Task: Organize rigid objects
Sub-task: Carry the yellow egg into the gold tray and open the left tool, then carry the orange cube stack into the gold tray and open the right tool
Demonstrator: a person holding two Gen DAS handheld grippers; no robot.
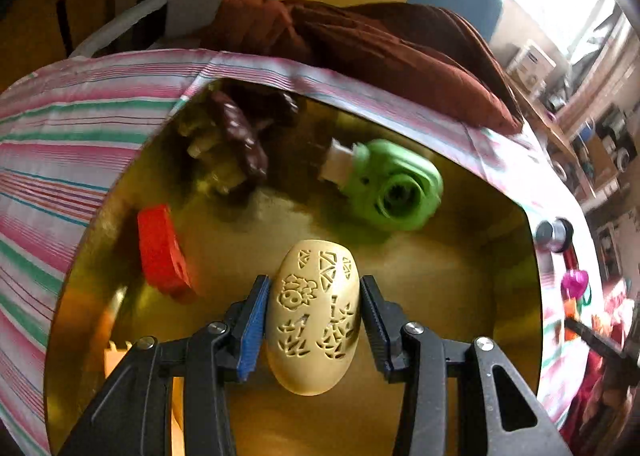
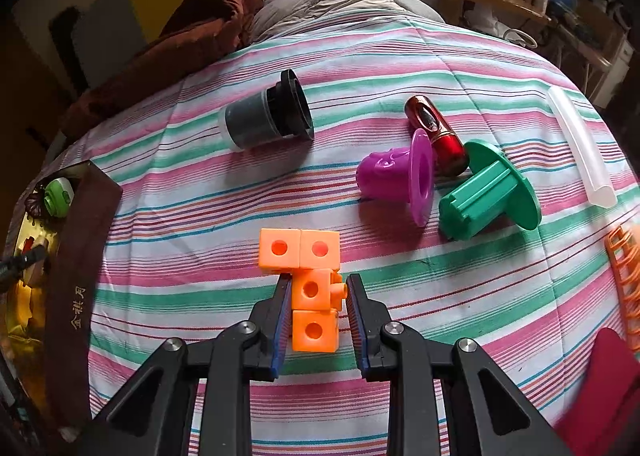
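Observation:
In the left wrist view my left gripper (image 1: 314, 288) is shut on a cream carved egg (image 1: 312, 316), held over a gold-lined box (image 1: 460, 276). In the box lie a green toy camera (image 1: 394, 184), a red block (image 1: 162, 252) and a dark brown piece (image 1: 240, 136). In the right wrist view my right gripper (image 2: 318, 288) straddles an orange linked-cube piece (image 2: 310, 284) on the striped bedspread (image 2: 200, 216); the left pad touches it, the right stands slightly off. Beyond lie a grey-black cup (image 2: 266, 116), a purple mould (image 2: 400, 174), a red lipstick tube (image 2: 438, 132) and a green spool (image 2: 486, 192).
The box (image 2: 76, 256) sits at the bed's left edge. A translucent tube (image 2: 580, 148) and an orange grid piece (image 2: 624, 280) lie at the right. A brown quilt (image 1: 380, 48) is bunched behind the box. A dark red cloth (image 2: 604, 388) lies at lower right.

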